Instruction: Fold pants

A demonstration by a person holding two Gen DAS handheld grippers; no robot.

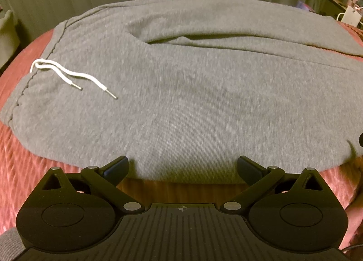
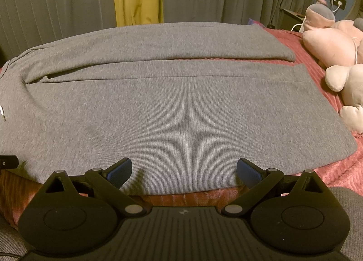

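The left gripper [image 1: 182, 168] is hovering low with its jaws spread wide; the right gripper [image 2: 184, 169] is doing likewise, fingers [image 2: 120, 170] splayed apart.

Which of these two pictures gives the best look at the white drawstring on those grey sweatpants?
The left wrist view. There the white drawstring lies whole on the grey sweatpants, from its knot at the waistband to both metal tips. The right wrist view catches only one tip at its left edge.
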